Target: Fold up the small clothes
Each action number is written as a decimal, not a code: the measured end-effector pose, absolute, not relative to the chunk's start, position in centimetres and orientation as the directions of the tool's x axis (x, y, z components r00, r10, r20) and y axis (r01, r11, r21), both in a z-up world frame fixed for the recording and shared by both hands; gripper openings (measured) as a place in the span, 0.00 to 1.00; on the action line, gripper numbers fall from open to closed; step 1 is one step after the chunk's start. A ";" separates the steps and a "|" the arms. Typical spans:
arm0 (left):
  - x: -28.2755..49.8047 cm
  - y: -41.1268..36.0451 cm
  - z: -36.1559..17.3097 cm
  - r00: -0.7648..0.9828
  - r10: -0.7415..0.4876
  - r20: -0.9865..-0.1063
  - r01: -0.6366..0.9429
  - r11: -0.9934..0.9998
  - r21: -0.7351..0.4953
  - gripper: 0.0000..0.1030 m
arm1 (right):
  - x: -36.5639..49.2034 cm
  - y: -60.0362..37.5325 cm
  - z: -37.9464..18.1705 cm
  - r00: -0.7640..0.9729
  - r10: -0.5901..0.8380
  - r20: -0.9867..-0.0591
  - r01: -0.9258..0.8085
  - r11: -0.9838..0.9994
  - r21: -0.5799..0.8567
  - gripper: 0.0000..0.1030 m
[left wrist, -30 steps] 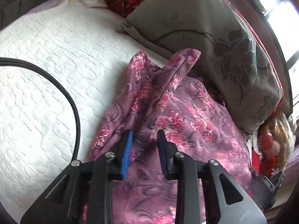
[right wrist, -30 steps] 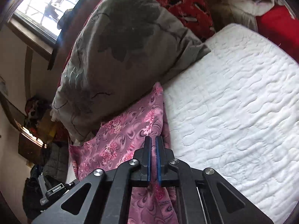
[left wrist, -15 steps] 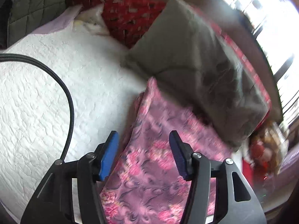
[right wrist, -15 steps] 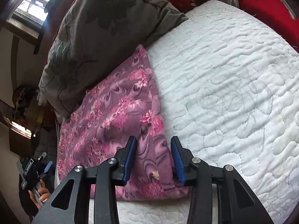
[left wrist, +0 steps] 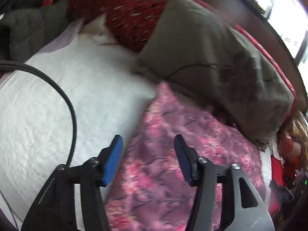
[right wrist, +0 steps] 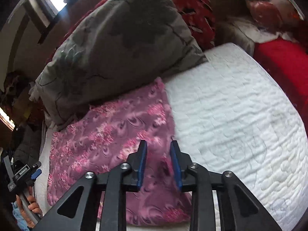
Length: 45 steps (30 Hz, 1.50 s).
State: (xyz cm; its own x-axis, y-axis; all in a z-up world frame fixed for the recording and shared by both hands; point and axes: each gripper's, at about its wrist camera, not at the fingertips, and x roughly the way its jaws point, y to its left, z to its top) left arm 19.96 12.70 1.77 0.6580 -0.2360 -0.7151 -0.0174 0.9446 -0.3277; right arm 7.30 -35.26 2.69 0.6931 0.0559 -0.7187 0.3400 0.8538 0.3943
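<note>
The pink floral cloth (right wrist: 115,144) lies flat on the white quilt (right wrist: 240,125), its far edge tucked against the grey pillow (right wrist: 119,44). My right gripper (right wrist: 158,150) hangs above the cloth's right-hand edge, jaws opening, pads clear of the fabric with nothing pinched between them. My left gripper (left wrist: 148,148) hovers over the cloth's opposite edge, jaws opening wider, also empty. The cloth's near corner ends short of the quilt's front border. Away from the pillow, beyond the cloth's right edge, the quilt stretches open towards a red blanket (right wrist: 283,61). A black cable (left wrist: 63,100) arcs over the quilt beside my left gripper.
</note>
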 end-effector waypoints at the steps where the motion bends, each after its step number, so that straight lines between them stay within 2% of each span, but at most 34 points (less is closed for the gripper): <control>1: 20.2 11.5 1.6 0.655 -0.237 -0.718 0.004 0.951 -0.311 0.59 | 8.1 -34.6 3.1 0.704 0.058 -0.708 0.317 0.866 0.386 0.30; 3: 21.3 9.5 0.4 0.623 -0.196 -0.757 0.010 0.970 -0.243 0.59 | 10.2 -33.4 3.5 0.709 0.037 -0.704 0.299 0.888 0.348 0.30; 5: 22.8 8.0 -1.8 0.567 -0.089 -0.819 -0.021 0.992 -0.122 0.59 | 11.6 -32.9 2.9 0.719 0.034 -0.694 0.297 0.888 0.351 0.30; 7: 23.7 7.8 -3.8 0.520 -0.025 -0.854 -0.049 0.997 -0.059 0.67 | 13.4 -32.8 0.5 0.682 0.035 -0.731 0.318 0.885 0.339 0.33; 9: 24.0 8.7 -4.1 0.526 -0.019 -0.850 -0.093 0.992 -0.080 0.80 | 14.5 -33.1 -2.4 0.600 0.043 -0.799 0.343 0.888 0.306 0.33; 10: 24.1 9.1 -4.1 0.522 -0.032 -0.853 -0.098 0.990 -0.098 0.80 | 14.2 -33.1 -2.2 0.638 0.029 -0.769 0.333 0.891 0.309 0.33; 13: 24.3 10.3 -3.9 0.520 -0.069 -0.851 -0.112 0.983 -0.148 0.80 | 14.6 -33.0 -0.6 0.642 0.031 -0.766 0.323 0.895 0.307 0.35; 16: 24.4 10.1 -3.7 0.532 -0.049 -0.845 -0.110 0.986 -0.127 0.80 | 13.8 -33.5 1.0 0.724 -0.010 -0.690 0.326 0.887 0.328 0.37; 18: 24.3 9.8 -3.9 0.534 -0.028 -0.845 -0.103 0.990 -0.098 0.80 | 14.1 -34.0 -0.1 0.696 -0.012 -0.718 0.342 0.885 0.317 0.48; 20: 24.0 9.3 -3.7 0.535 -0.027 -0.845 -0.104 0.990 -0.098 0.80 | 14.9 -34.4 -2.5 0.610 0.015 -0.792 0.365 0.882 0.298 0.48; 21: 24.0 9.4 -3.7 0.533 -0.034 -0.845 -0.105 0.989 -0.106 0.80 | 14.5 -34.5 -2.2 0.643 0.004 -0.765 0.355 0.885 0.303 0.47; 23: 23.8 9.5 -3.8 0.530 -0.045 -0.847 -0.107 0.987 -0.119 0.80 | 14.5 -34.5 -1.5 0.618 -0.002 -0.786 0.367 0.885 0.286 0.47; 28: 24.0 9.7 -3.8 0.527 -0.051 -0.849 -0.107 0.986 -0.126 0.80 | 11.4 -35.2 -0.1 0.698 -0.003 -0.716 0.372 0.856 0.359 0.48; 31: 24.1 9.8 -3.7 0.524 -0.051 -0.850 -0.107 0.986 -0.126 0.80 | 11.2 -35.3 -2.8 0.602 0.023 -0.798 0.398 0.858 0.324 0.48; 38: 22.5 10.6 -0.9 0.595 -0.078 -0.800 -0.076 0.985 -0.153 0.80 | 7.9 -35.3 -0.4 0.679 -0.020 -0.734 0.401 0.848 0.348 0.50; 42: 22.9 10.0 -3.8 0.496 -0.026 -0.868 -0.083 0.994 -0.077 0.81 | 7.7 -35.1 -2.6 0.599 0.021 -0.801 0.400 0.858 0.321 0.48; 45: 22.5 11.1 -3.6 0.485 -0.083 -0.871 -0.107 0.982 -0.153 0.79 | 7.9 -34.9 -1.5 0.595 -0.013 -0.804 0.405 0.868 0.286 0.49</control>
State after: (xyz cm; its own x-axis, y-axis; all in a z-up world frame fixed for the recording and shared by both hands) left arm 22.52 11.08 -3.57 0.4850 -0.0831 -0.8706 -0.1069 0.9824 -0.1534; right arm 7.90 -34.87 -1.47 0.5950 -0.0134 -0.8036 0.4052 0.8685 0.2855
